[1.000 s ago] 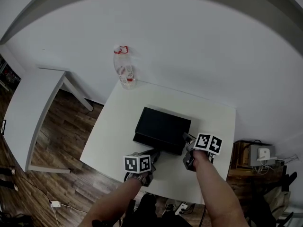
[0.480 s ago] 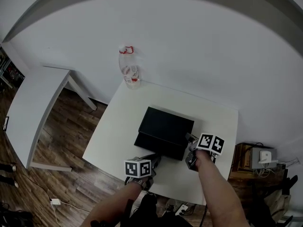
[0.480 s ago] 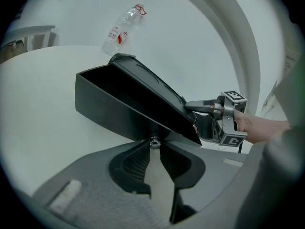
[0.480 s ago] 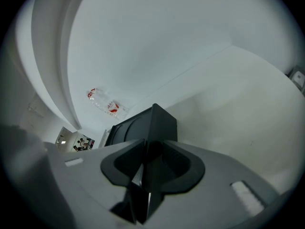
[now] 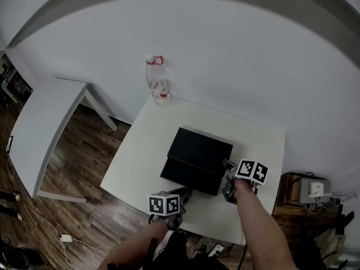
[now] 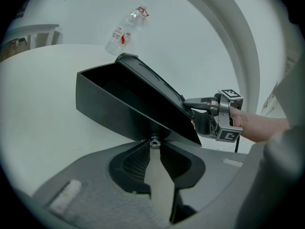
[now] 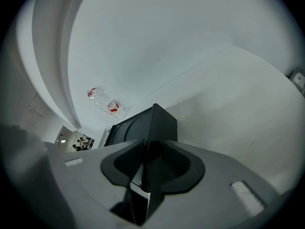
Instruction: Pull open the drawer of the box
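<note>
A black box (image 5: 203,149) lies on the white table (image 5: 145,145). Its drawer (image 6: 107,97) stands pulled out towards me, its hollow inside showing in the left gripper view. My left gripper (image 5: 179,196) is at the drawer front, shut on the small metal knob (image 6: 155,141) at its fingertips. My right gripper (image 5: 229,179) is at the box's near right corner, shut on the box's edge (image 7: 161,120), which runs between its jaws. The left gripper view shows the right gripper (image 6: 196,111) clamped on that corner.
A clear plastic bottle (image 5: 158,83) with a red label stands at the table's far left corner against the wall. A second white table (image 5: 39,122) is off to the left over wooden floor. A low stand with a device (image 5: 312,187) sits to the right.
My left gripper has drawn back a little towards me with the drawer front following it. The right gripper stays on the box's corner. The head view has shifted slightly.
</note>
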A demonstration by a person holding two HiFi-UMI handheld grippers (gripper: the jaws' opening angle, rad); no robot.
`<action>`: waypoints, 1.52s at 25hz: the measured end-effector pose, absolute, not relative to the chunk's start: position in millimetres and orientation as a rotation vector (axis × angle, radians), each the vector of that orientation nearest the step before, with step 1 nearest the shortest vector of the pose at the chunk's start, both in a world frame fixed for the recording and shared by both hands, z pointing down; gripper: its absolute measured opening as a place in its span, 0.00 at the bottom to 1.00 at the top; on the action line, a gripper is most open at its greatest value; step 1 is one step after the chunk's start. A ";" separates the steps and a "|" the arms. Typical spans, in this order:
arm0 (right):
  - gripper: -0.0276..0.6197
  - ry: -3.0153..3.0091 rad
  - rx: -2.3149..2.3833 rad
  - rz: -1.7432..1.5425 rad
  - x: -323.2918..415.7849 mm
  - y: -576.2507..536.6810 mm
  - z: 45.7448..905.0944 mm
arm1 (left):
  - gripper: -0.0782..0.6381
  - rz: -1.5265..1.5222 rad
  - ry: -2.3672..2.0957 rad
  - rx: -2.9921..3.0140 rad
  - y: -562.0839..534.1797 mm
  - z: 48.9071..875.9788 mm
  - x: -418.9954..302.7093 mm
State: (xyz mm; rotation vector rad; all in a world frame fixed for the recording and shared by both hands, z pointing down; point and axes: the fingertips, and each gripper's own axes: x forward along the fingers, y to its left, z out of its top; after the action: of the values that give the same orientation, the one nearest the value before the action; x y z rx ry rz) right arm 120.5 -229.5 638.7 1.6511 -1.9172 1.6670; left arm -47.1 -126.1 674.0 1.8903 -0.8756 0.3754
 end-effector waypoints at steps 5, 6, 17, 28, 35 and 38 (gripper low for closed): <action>0.23 -1.916 1.650 1.665 120.1 -228.9 639.4 | 0.21 0.374 -0.865 1.886 -119.0 675.4 -48.5; 0.23 -1.916 1.651 1.665 120.0 -229.0 639.8 | 0.21 0.377 -0.869 1.886 -118.0 675.9 -49.9; 0.23 -1.918 1.654 1.659 120.7 -228.8 639.3 | 0.21 0.403 -0.881 1.886 -105.2 676.2 -59.6; 0.23 -1.912 1.663 1.653 120.7 -230.1 639.7 | 0.21 0.409 -0.880 1.881 -97.4 676.8 -65.5; 0.23 -1.912 1.666 1.651 120.9 -230.0 639.0 | 0.21 0.396 -0.886 1.880 -96.8 673.3 -66.8; 0.23 -1.916 1.666 1.650 120.7 -229.6 638.8 | 0.21 0.386 -0.883 1.881 -96.2 673.5 -65.9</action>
State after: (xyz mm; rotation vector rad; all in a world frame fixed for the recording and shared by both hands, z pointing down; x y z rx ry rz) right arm 120.7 -229.6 638.8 1.6656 -1.9160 1.6501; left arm -65.9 -96.2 673.5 1.8809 -0.8832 0.3863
